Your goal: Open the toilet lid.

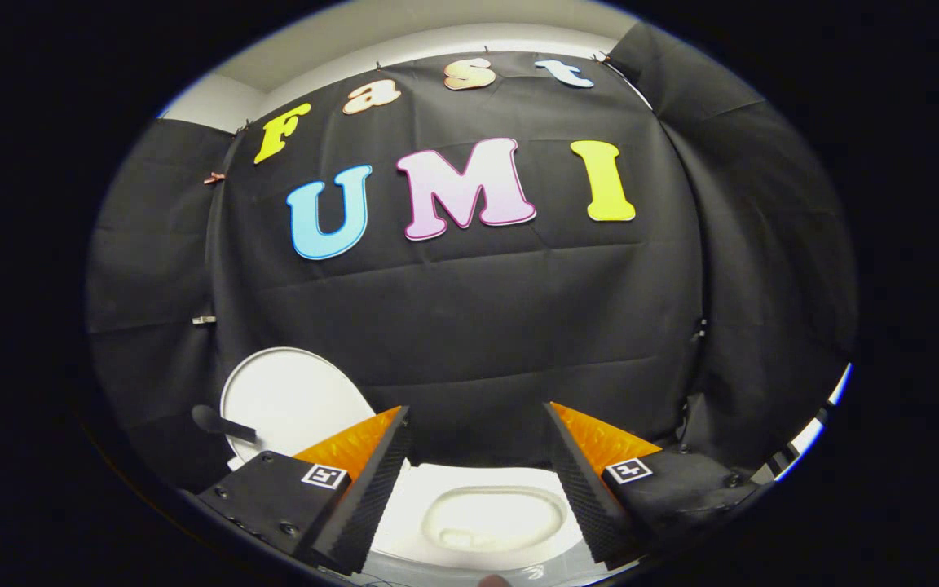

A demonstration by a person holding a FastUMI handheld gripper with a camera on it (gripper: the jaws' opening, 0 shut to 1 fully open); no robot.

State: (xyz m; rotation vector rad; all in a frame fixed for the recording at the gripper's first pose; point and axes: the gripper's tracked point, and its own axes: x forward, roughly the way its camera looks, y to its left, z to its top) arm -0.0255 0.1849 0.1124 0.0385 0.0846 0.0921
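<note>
A white toilet sits below and between my fingers, its bowl (492, 518) open to view. Its white lid (290, 401) stands raised, leaning back against the black cloth wall, beyond my left finger. My gripper (476, 424) is open, held above the bowl with nothing between its orange-and-black fingers (372, 481). The fingers touch neither the lid nor the bowl's rim.
A dark handle-like part (221, 422) sticks out in front of the lid's lower left side. The black cloth wall (478, 326) hangs close behind the toilet. A bright gap (812, 432) shows at the cloth's lower right.
</note>
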